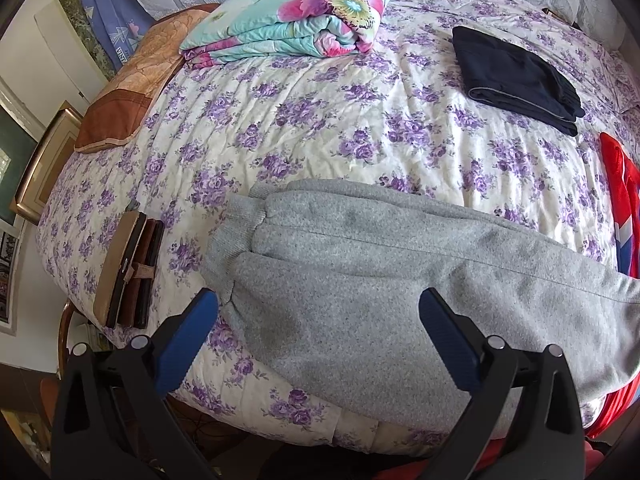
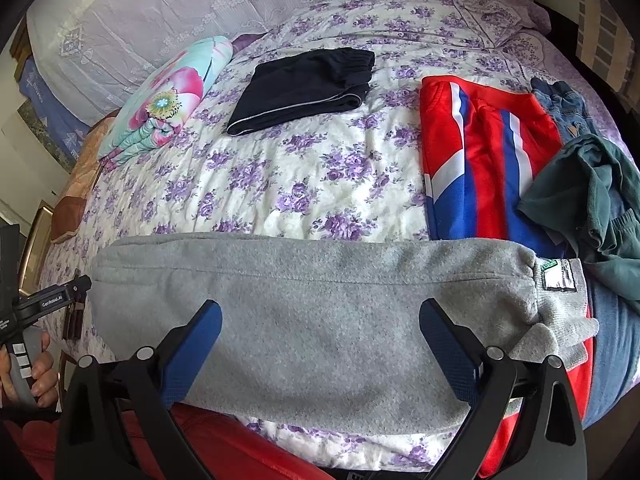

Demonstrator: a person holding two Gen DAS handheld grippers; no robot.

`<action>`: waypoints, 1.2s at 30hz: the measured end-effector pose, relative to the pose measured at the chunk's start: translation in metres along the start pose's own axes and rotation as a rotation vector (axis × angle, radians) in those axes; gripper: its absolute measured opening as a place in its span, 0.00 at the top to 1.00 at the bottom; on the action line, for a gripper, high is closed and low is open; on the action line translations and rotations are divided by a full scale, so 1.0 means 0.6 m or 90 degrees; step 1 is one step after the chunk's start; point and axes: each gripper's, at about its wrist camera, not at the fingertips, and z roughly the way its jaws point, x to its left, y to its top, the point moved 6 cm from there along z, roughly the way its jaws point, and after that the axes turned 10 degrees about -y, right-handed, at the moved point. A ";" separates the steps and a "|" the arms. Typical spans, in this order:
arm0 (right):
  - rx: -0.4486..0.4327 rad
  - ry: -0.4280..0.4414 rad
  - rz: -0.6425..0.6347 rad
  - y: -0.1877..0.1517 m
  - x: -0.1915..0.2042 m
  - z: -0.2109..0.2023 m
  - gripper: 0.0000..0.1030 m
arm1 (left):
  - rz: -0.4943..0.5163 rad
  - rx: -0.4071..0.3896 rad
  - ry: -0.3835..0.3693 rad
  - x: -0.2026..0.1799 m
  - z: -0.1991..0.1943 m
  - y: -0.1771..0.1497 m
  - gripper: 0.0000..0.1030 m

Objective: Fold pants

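Grey sweatpants [image 1: 372,276] lie folded lengthwise across the near edge of the bed, cuffs to the left, waistband with a label [image 2: 560,276] to the right. My left gripper [image 1: 320,320] is open and empty, hovering above the cuff end, its blue fingers straddling the leg. My right gripper [image 2: 320,328] is open and empty above the middle of the pants [image 2: 312,304]. The left gripper's body and the hand holding it show at the left edge of the right wrist view [image 2: 44,304].
The floral bedspread [image 1: 320,128] carries folded dark pants [image 1: 516,76], a folded flowered quilt [image 1: 296,24], red-blue track pants [image 2: 484,156], a dark green garment [image 2: 592,204], jeans [image 2: 560,100], and brown wallets [image 1: 128,272] at the left edge. A brown cushion [image 1: 124,108] lies far left.
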 end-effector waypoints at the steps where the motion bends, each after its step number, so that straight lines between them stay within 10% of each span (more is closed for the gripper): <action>1: 0.001 0.001 0.000 0.002 0.001 0.001 0.03 | 0.000 0.000 0.000 0.000 0.000 0.000 0.05; 36: 0.005 0.003 -0.002 0.004 0.011 0.005 0.03 | -0.007 0.006 -0.001 0.005 0.005 0.006 0.05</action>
